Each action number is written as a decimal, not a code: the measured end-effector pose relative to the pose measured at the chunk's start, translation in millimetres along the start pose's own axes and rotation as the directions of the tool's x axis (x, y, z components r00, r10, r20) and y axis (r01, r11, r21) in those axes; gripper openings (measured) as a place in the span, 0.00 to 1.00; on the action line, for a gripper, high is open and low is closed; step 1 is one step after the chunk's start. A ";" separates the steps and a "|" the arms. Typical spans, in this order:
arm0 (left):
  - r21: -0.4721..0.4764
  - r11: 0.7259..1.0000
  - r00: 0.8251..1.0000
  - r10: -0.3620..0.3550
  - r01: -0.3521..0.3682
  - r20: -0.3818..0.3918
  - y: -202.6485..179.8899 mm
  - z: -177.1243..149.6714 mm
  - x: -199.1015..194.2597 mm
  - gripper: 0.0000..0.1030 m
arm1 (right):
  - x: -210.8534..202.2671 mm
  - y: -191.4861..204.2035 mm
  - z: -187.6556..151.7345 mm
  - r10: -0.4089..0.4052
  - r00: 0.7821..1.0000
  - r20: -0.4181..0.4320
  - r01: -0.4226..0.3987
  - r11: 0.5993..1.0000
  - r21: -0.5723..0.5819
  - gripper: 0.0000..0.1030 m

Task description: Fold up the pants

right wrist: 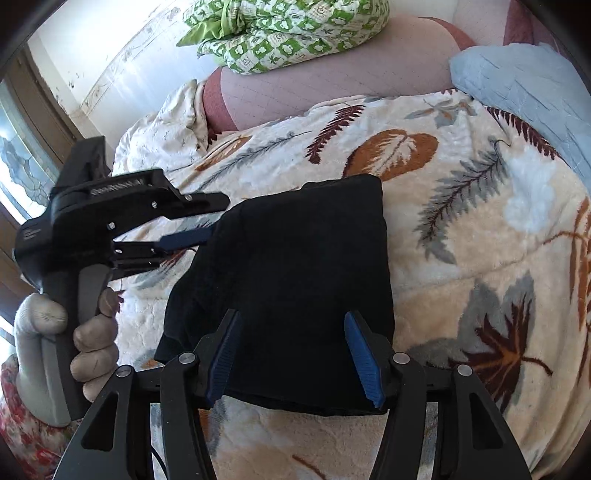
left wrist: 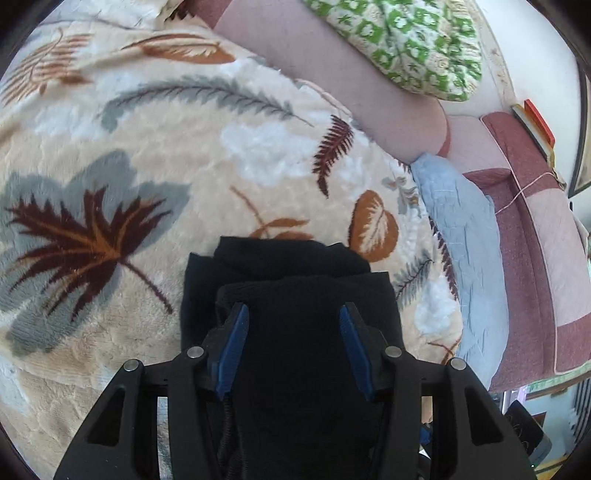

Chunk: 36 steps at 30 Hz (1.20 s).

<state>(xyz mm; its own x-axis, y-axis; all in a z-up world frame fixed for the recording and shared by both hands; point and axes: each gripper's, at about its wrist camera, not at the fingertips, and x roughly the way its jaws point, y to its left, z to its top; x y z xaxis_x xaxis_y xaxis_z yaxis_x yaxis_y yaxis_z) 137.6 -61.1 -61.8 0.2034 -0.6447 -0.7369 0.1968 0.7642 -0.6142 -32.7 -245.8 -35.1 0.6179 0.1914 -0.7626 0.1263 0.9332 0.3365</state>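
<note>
Now we see the folded black pants point(right wrist: 295, 288) lying compact on the leaf-print blanket point(right wrist: 480, 258), just ahead of both open, empty grippers: right gripper point(right wrist: 293, 354) near edge, left gripper point(right wrist: 192, 232) left edge.

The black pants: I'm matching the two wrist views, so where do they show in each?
Left wrist: black pants lie bottom centre, between the tongs.
Right wrist: black pants lie centre, folded.
Shared landmark: the green patterned pillow at the top.

1 pants point(right wrist: 295, 280), 2 hand-held grippers, 1 blanket point(right wrist: 461, 258), 2 pillows.
</note>
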 end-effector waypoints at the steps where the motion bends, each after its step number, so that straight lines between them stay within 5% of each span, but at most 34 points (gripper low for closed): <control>1: -0.004 1.000 1.000 0.009 -0.009 0.000 2.5 -0.2 -0.7 0.51 | -0.1 1.2 1.9 0.001 1.000 -0.003 -0.001 1.000 -0.008 0.69; 4: -0.034 0.999 1.000 0.006 -0.006 -0.001 9.8 -0.5 -12.4 0.51 | -12.1 6.7 9.1 -0.025 0.999 0.024 0.025 0.999 -0.032 0.70; 7: 0.029 0.999 0.996 0.040 -0.043 0.078 -0.3 -8.8 -46.0 0.52 | -39.3 10.8 11.5 -0.069 0.991 0.111 0.074 0.996 -0.041 0.77; 10: 0.132 0.981 0.967 0.108 -0.141 0.230 -21.0 -28.3 -91.2 0.56 | -75.6 23.3 5.3 -0.190 0.947 0.260 0.218 0.972 -0.084 0.87; 12: 0.190 0.943 0.904 0.184 -0.273 0.385 -42.8 -50.7 -123.4 0.64 | -98.3 38.3 -7.6 -0.315 0.866 0.388 0.382 0.918 -0.109 0.97; 14: 0.226 0.875 0.785 0.236 -0.428 0.572 -69.6 -84.4 -156.3 0.94 | -110.9 48.3 -21.2 -0.373 0.805 0.461 0.469 0.876 -0.109 1.00; 16: 0.235 0.842 0.691 0.205 -0.486 0.694 -85.5 -115.0 -179.8 1.00 | -109.0 51.3 -33.2 -0.374 0.810 0.451 0.474 0.871 -0.129 1.00; 17: 0.232 0.833 0.655 0.191 -0.502 0.731 -91.0 -128.8 -188.3 1.00 | -99.6 49.8 -40.4 -0.367 0.845 0.389 0.453 0.877 -0.159 1.00; 19: 0.225 0.815 0.629 0.205 -0.534 0.750 -95.6 -145.7 -193.7 1.00 | -87.5 48.5 -49.4 -0.362 0.880 0.308 0.429 0.884 -0.188 1.00; 21: 0.232 0.779 0.626 0.248 -0.583 0.739 -97.4 -157.3 -191.3 1.00 | -86.4 47.6 -58.5 -0.378 0.874 0.304 0.439 0.883 -0.165 1.00; 22: 0.242 0.766 0.641 0.272 -0.595 0.718 -95.7 -160.2 -187.6 1.00 | -89.0 46.4 -62.6 -0.374 0.875 0.308 0.432 0.890 -0.147 1.00; 29: 0.229 0.809 0.758 0.352 -0.541 0.549 -64.1 -176.6 -152.3 1.00 | -91.0 27.5 -72.8 -0.399 0.890 0.220 0.416 0.909 -0.035 1.00; 36: 0.232 0.808 0.789 0.393 -0.541 0.472 -50.3 -183.1 -135.7 1.00 | -70.3 31.3 -77.3 -0.373 0.922 0.105 0.379 0.925 -0.034 1.00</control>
<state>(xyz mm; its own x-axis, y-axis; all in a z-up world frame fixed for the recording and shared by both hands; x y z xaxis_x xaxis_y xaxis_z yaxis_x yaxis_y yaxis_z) -75.5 -8.5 17.3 0.6906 -0.2181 -0.6895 0.2715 0.9619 -0.0322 -132.2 -206.5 -13.6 0.6042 -0.2042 -0.7702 0.3243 0.9459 0.0036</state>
